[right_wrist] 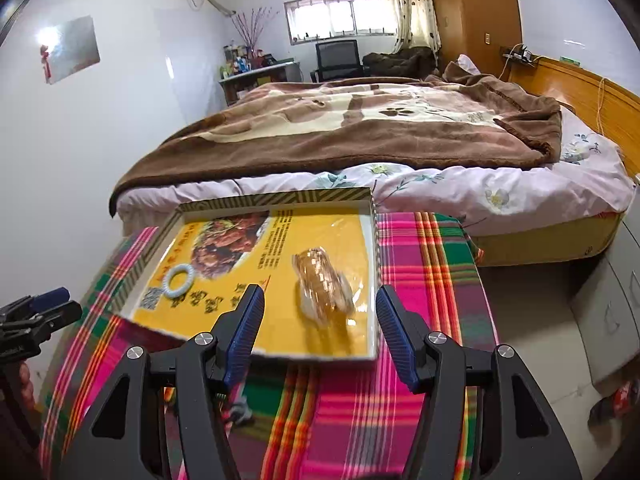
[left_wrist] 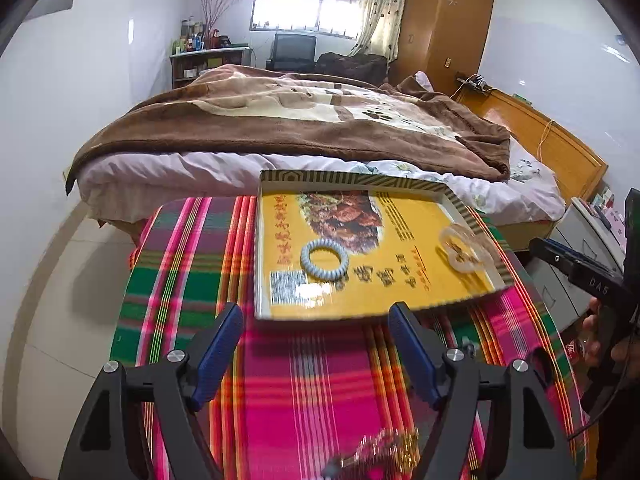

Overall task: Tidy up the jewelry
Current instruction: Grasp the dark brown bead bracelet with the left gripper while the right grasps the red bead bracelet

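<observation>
A shallow yellow box lid [left_wrist: 400,280] [right_wrist: 280,332] lies on a striped pink and green cloth. In it lie a pale blue coiled bracelet [left_wrist: 324,259] [right_wrist: 180,276] and a clear plastic case with gold jewelry [left_wrist: 464,250] [right_wrist: 324,288]. My left gripper [left_wrist: 316,316] is open and empty, just short of the lid's near edge. A blurred gold and dark jewelry piece [left_wrist: 384,448] lies on the cloth below it. My right gripper [right_wrist: 320,300] is open, its jaws either side of the clear case, above the lid's near edge. A small grey item [right_wrist: 240,408] lies on the cloth under it.
The cloth-covered table [left_wrist: 300,380] [right_wrist: 420,280] stands against a bed with a brown blanket [left_wrist: 280,120] [right_wrist: 360,120]. Grey drawers [left_wrist: 568,272] [right_wrist: 608,312] stand at the right. The other gripper shows at the right edge of the left wrist view [left_wrist: 588,276] and the left edge of the right wrist view [right_wrist: 36,312].
</observation>
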